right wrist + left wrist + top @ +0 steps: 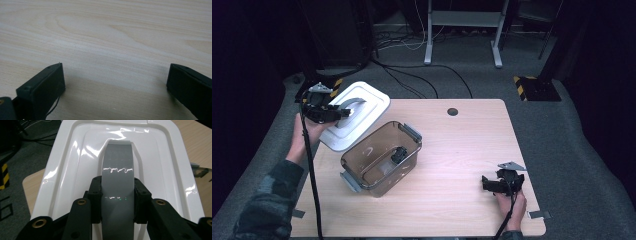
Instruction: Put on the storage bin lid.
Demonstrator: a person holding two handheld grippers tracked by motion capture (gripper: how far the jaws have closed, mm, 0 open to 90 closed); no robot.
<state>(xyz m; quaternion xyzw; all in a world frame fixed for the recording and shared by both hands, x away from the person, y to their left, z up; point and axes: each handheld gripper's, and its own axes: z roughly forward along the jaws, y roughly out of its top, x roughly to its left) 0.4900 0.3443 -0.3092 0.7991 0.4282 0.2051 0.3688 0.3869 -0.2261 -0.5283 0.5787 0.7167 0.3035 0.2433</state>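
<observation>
Left claw [117,195] clamped on the grey handle [117,177] of the white lid [355,115], held tilted above the tabletop's [462,150] left edge, long axis running away from the jaws. Right claw [493,184] apart, low over bare tabletop.

The left claw [343,113] is raised at the far left, forearm reaching in from below, its jaws clamped tight; the right claw [486,183] sits low at the near right, jaws spread wide apart with nothing between them
</observation>
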